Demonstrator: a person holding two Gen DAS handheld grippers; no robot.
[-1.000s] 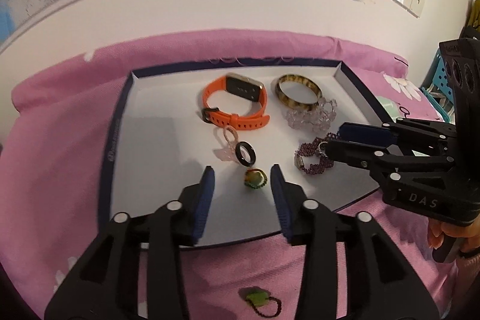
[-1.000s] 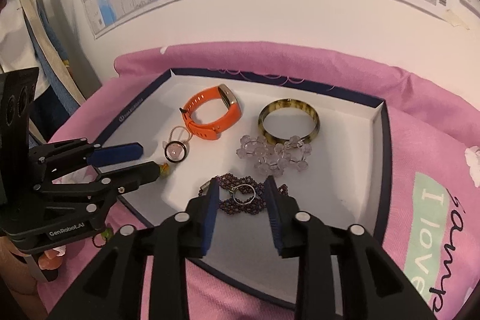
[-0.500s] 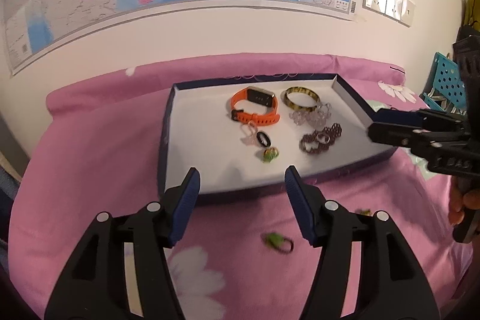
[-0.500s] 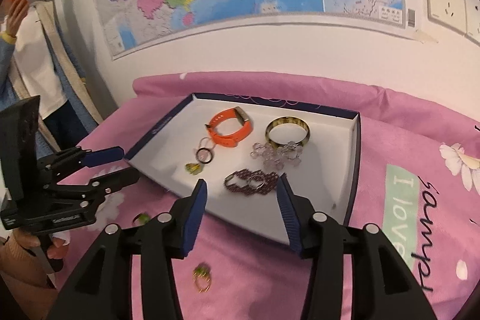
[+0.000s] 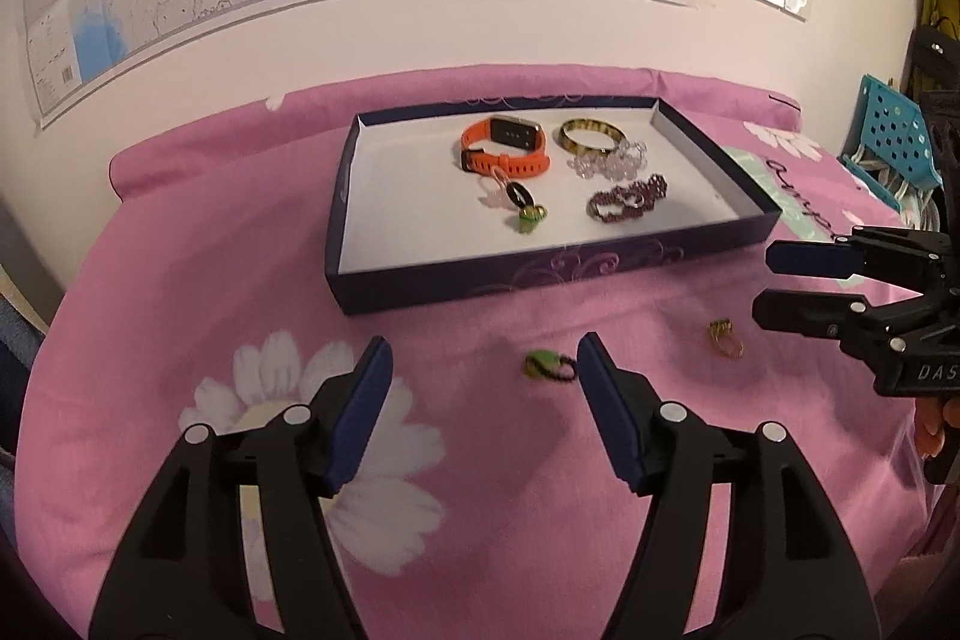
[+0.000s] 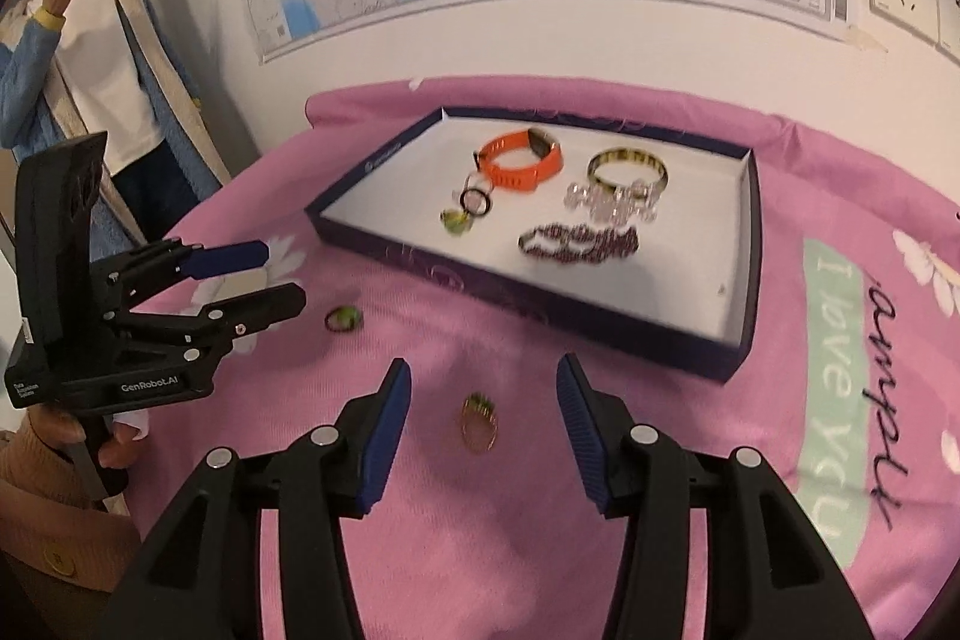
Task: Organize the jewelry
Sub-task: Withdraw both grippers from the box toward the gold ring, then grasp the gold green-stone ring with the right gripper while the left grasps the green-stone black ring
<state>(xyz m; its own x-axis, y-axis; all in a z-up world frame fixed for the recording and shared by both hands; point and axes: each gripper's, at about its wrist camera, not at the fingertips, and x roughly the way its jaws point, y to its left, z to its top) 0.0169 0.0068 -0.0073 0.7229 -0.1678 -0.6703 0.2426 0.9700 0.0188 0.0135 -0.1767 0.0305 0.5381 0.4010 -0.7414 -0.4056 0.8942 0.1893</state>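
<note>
A: Item one, my left gripper [image 5: 483, 382]: jaws spread wide, holding nothing, low over the pink bedspread [image 5: 180, 250]. Item two, green ring [image 5: 547, 365]: lies flat on the cloth just ahead of the jaws, hard against the right-hand finger rather than centred, its band trailing sideways toward that finger.

B: And the right side?

A: Item three, my right gripper [image 6: 483, 415]: jaws equally wide, empty. Item four, gold ring [image 6: 479, 421]: on the cloth squarely between the fingers, long axis running along them, green stone at the far end. I judge this the better-lined pickup; the left would need a small shift to its right first.

B: Destination?

A: Item five, navy tray [image 5: 630, 262]: beyond both rings, well apart from them. Contents: orange watch [image 5: 506, 147], amber bangle [image 5: 591, 136], clear bead bracelet [image 5: 609, 163], purple bead bracelet [image 5: 627, 199], black ring [image 5: 516, 193], a small green piece [image 5: 531, 218].

B: Pose?

A: Both grippers held level, angled down toward the cloth, pointing at the tray, the left ahead of the right's view on its left.
</note>
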